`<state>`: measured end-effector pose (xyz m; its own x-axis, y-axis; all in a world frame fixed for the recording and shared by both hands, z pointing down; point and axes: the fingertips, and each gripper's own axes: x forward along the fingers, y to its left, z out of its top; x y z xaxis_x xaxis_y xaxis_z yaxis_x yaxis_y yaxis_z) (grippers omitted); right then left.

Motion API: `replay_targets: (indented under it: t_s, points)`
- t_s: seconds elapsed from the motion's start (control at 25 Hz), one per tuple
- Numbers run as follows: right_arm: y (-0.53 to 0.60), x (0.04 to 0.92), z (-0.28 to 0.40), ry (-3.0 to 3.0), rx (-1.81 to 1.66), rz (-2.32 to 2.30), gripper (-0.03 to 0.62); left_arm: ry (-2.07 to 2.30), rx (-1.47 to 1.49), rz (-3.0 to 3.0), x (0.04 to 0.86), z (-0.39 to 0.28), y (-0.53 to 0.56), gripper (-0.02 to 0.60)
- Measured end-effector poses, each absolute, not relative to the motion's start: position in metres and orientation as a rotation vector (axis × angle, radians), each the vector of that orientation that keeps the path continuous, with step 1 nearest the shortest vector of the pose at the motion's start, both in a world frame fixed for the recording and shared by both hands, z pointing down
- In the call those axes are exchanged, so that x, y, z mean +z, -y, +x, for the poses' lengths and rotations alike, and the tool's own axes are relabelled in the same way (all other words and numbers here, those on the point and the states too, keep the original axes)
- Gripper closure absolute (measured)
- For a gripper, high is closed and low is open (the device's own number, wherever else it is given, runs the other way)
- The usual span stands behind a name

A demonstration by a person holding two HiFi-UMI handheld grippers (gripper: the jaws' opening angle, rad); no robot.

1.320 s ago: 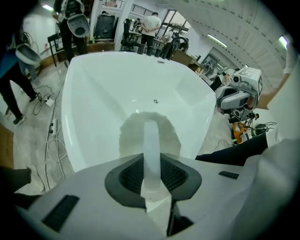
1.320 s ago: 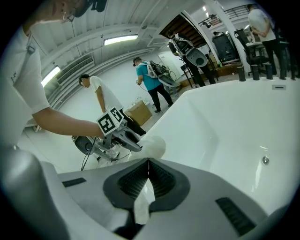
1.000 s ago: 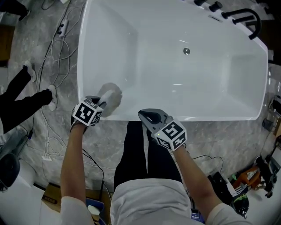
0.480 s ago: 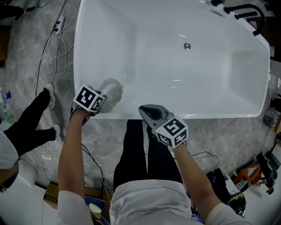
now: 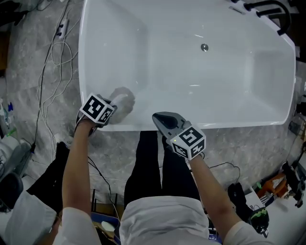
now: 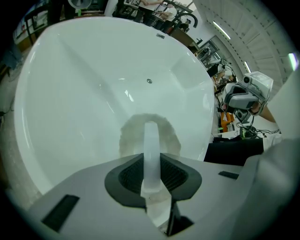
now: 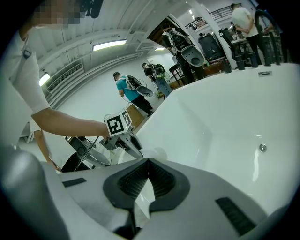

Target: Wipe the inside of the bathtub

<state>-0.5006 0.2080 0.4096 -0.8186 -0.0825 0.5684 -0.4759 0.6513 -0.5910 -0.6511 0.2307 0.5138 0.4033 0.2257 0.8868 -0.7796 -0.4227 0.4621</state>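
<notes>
Legs: we see black trousers (image 5: 148, 167) right at the bottom of the head view, standing on the grey marbled stone floor (image 5: 114, 148) close against the tub's near side.
Right gripper (image 5: 159, 118): we find its jaws pressed together with nothing between them (image 7: 148, 176); its tip sits over the near rim, apart from the left tool.
Left gripper (image 5: 113, 106): its jaws pinch the translucent white plastic handle (image 6: 151, 150) of the cleaning pad, and the handle runs straight out from between them (image 6: 152, 174).
Round pale grey scrubbing pad (image 5: 123, 102): we see it at the end of that handle, lying flat against the inner wall at the tub's near left corner; in the left gripper view it shows as a fuzzy arch around the handle (image 6: 129, 137).
White glossy rectangular bathtub (image 5: 191, 76): it fills the upper half of the head view, its inside bare apart from the pad.
Small round metal drain (image 5: 204, 47): we place it on the tub floor, towards the far side and well apart from the pad (image 6: 149, 81).
Black tap fitting (image 5: 267, 10): it stands on the far right rim.
White cables (image 5: 52, 52): they trail over the floor to the left of the tub.
</notes>
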Motion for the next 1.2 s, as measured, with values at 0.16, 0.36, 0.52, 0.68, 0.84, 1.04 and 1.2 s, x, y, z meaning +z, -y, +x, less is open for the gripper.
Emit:
replay_targets:
  t_s: [0.16, 0.36, 0.52, 0.68, 0.84, 1.04, 1.2]
  points:
    - [-0.208, 0.413, -0.496, 2.367, 1.062, 0.453, 0.576, 0.420, 1.234, 1.685, 0.515, -0.641, -0.230, 0.497]
    - [-0.204, 0.415, -0.480, 2.364, 1.076, 0.510, 0.576, 0.281, 1.243, 1.743, 0.517, -0.632, -0.232, 0.497]
    - [-0.202, 0.416, -0.469, 2.362, 1.071, 0.537, 0.576, 0.196, 1.232, 1.818, 0.517, -0.624, -0.232, 0.497]
    - [-0.204, 0.418, -0.463, 2.361, 1.076, 0.561, 0.576, 0.140, 1.229, 1.890, 0.518, -0.615, -0.234, 0.497]
    - [-0.208, 0.421, -0.456, 2.356, 1.086, 0.588, 0.576, 0.061, 1.289, 1.941, 0.517, -0.604, -0.235, 0.497]
    - [-0.210, 0.422, -0.443, 2.345, 1.091, 0.625, 0.576, -0.026, 1.342, 1.984, 0.511, -0.590, -0.236, 0.497]
    - [-0.210, 0.422, -0.441, 2.349, 1.090, 0.643, 0.576, -0.070, 1.289, 1.991, 0.505, -0.577, -0.234, 0.497]
